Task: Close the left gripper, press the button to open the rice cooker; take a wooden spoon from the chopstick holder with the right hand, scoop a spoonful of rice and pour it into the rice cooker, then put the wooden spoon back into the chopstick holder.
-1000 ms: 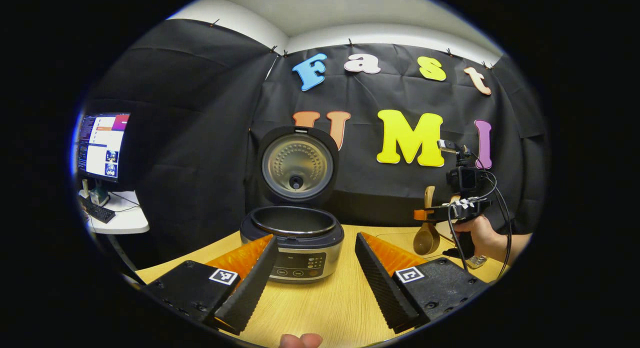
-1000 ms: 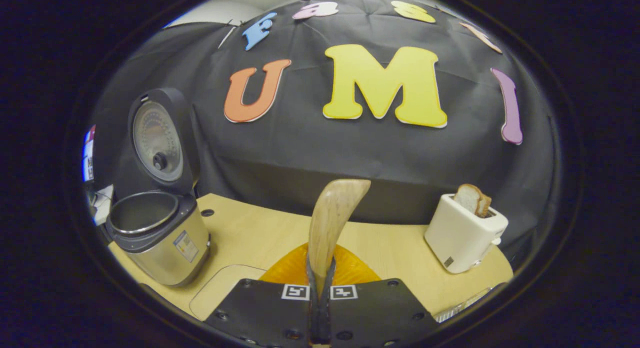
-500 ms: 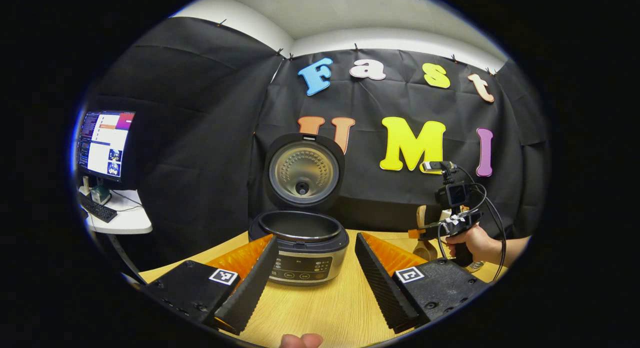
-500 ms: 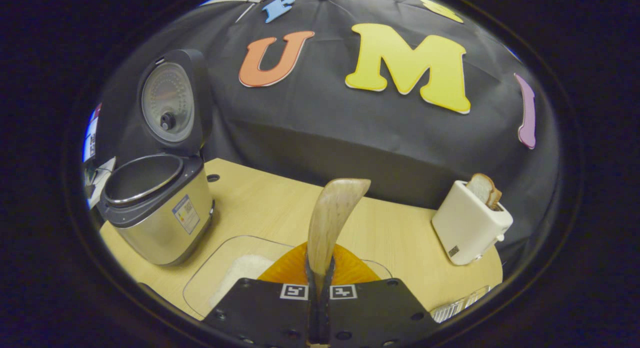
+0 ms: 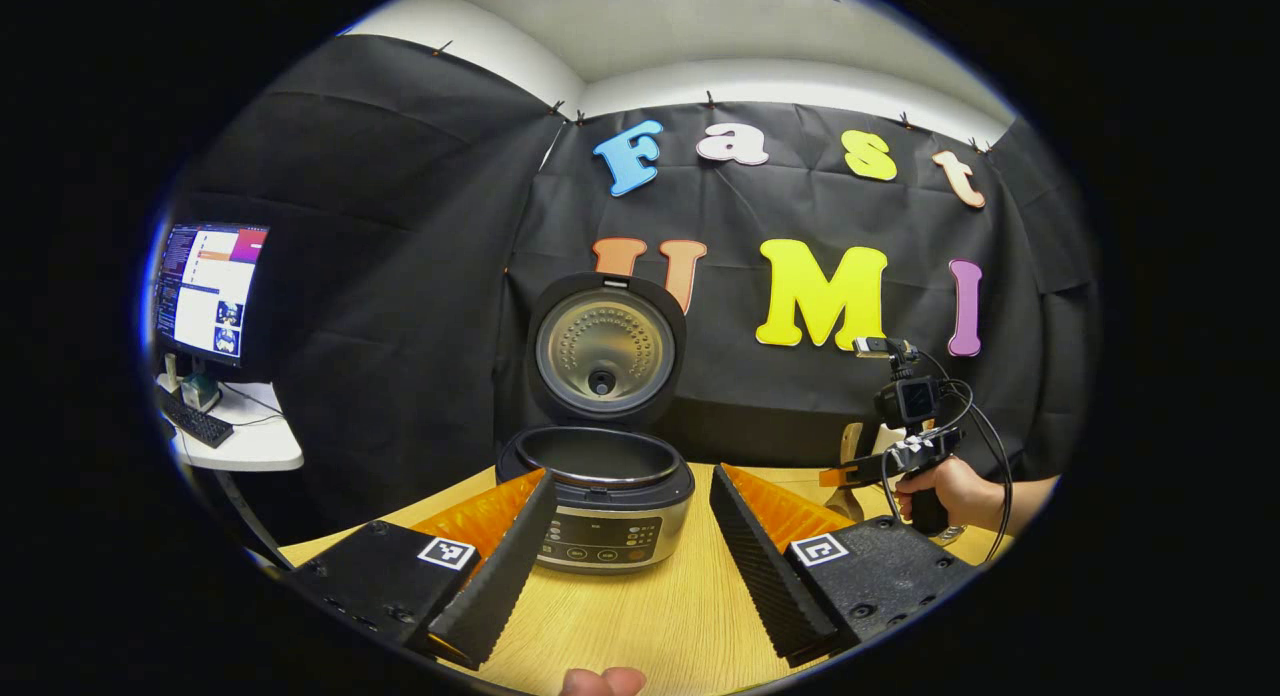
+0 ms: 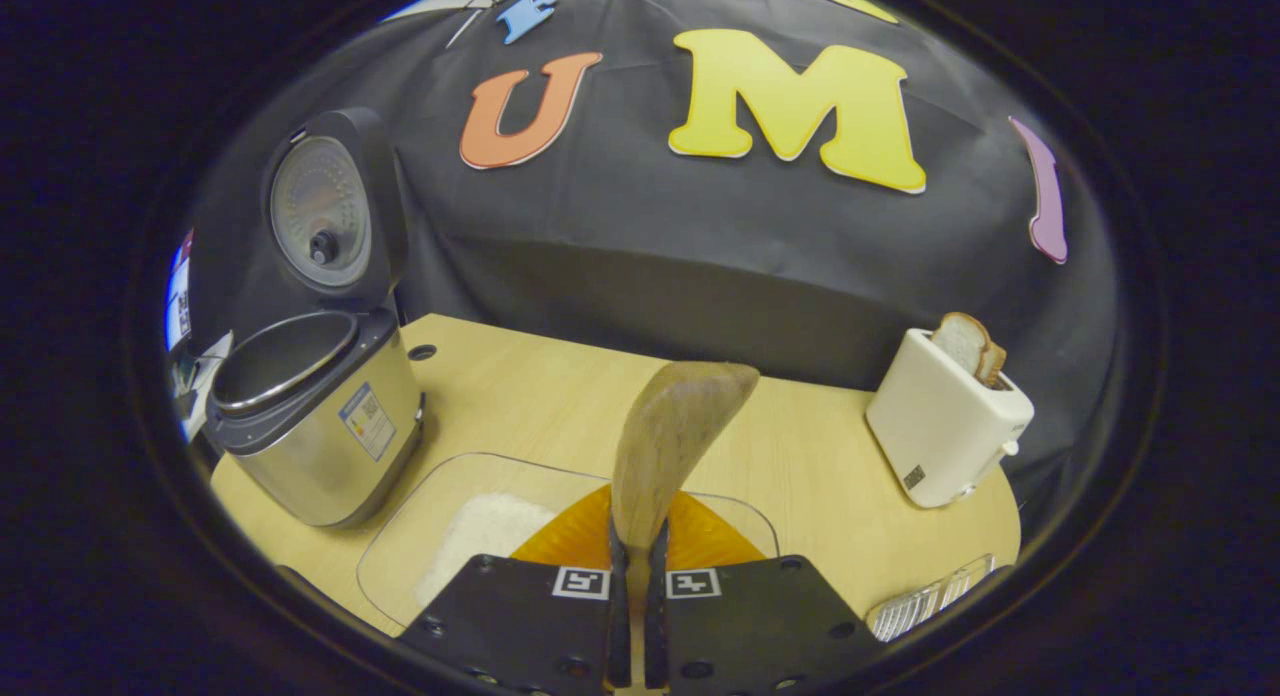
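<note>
The rice cooker (image 5: pixel 598 496) stands on the wooden table with its lid (image 5: pixel 605 348) swung up and its pot bare; the right gripper view has the cooker (image 6: pixel 318 426) at the left. My left gripper (image 5: pixel 630 536) hovers open just in front of it, holding nothing. My right gripper (image 6: pixel 634 576) is shut on the handle of the wooden spoon (image 6: pixel 668 446), directly above a clear dish (image 6: pixel 420 521) with white rice (image 6: pixel 480 531) in it. In the left gripper view a hand holds the right gripper (image 5: pixel 850 473) low over the table at the right, with the spoon handle (image 5: pixel 851 443) poking up.
A white toaster (image 6: pixel 945 421) with a slice of bread stands at the right rear of the table. A clear ribbed object (image 6: pixel 925 604) lies at the right front edge. Off the table's left are a monitor (image 5: pixel 205 291) and a keyboard on a white desk (image 5: pixel 245 441).
My right gripper has come down with the spoon over the rice dish, which now fills more of its view. My left gripper has tilted slightly and stayed open.
</note>
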`<state>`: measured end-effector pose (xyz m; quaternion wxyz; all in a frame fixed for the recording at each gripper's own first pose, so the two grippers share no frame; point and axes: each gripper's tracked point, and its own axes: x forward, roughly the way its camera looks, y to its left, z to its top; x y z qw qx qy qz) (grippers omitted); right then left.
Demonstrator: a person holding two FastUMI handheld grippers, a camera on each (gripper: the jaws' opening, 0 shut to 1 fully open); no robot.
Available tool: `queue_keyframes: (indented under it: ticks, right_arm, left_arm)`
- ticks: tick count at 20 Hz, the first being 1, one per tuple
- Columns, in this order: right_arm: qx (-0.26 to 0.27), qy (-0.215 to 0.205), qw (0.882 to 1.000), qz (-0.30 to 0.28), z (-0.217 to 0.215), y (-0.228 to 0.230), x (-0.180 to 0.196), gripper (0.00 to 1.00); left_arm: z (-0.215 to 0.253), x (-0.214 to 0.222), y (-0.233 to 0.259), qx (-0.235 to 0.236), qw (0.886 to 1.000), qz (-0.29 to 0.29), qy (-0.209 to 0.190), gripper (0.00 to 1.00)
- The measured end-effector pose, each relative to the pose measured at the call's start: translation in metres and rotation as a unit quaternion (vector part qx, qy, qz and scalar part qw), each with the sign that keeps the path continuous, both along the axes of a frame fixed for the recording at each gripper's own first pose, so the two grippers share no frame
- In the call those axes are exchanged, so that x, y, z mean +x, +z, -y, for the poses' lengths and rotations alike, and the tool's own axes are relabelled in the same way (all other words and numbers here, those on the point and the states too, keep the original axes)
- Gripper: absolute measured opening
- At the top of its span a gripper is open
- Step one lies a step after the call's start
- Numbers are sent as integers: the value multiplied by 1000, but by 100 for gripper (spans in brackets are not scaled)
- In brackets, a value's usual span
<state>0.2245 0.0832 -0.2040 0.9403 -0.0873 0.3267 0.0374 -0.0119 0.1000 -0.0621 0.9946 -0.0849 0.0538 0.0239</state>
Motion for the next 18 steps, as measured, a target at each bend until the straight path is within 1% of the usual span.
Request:
queue_keyframes:
  ticks: [1,2,3,4,5,6,8,9,10,11,12,14,16,18]
  right_arm:
    - [0,1,1000,-1,2,1,-2,3]
    - [-11,-5,1000,9,7,4,0,6]
    - [-35,-18,999,23,18,9,2,6]
    - [-68,-28,997,36,30,14,3,1]
    - [-74,-27,996,38,29,14,3,1]
    - [-84,-31,996,29,25,7,1,1]
    - [-115,-30,993,17,22,-2,0,1]
    - [-123,-31,992,18,18,-3,1,1]
    - [-115,-33,993,14,11,-7,0,1]
    - [-86,-34,996,9,-2,-11,-2,1]
    - [-59,-37,998,4,-13,-16,-6,1]
    - [-41,-37,998,11,-27,-18,-7,1]
    - [-4,-35,999,11,-46,-19,-12,1]
    - [27,-38,999,11,-56,-19,-16,1]
  left_arm:
    - [1,0,0,1,1000,0,0,100]
    - [0,0,1,1,1000,0,1,99]
    - [-1,0,1,1,1000,0,2,100]
    - [-1,0,1,1,1000,1,2,100]
    - [-1,-1,2,1,1000,2,3,100]
    - [-3,-1,2,2,1000,2,3,100]
    - [-8,-2,2,5,1000,1,8,99]
    - [-13,-5,4,8,1000,3,13,100]
    - [-18,-5,6,9,1000,6,20,99]
    - [-22,-6,7,4,1000,10,24,100]
    - [-22,-6,6,-5,1000,8,24,98]
    - [-24,-7,5,-17,1000,4,22,100]
    - [-33,-10,6,-19,999,3,33,99]
    - [-35,-8,5,-24,999,4,34,98]
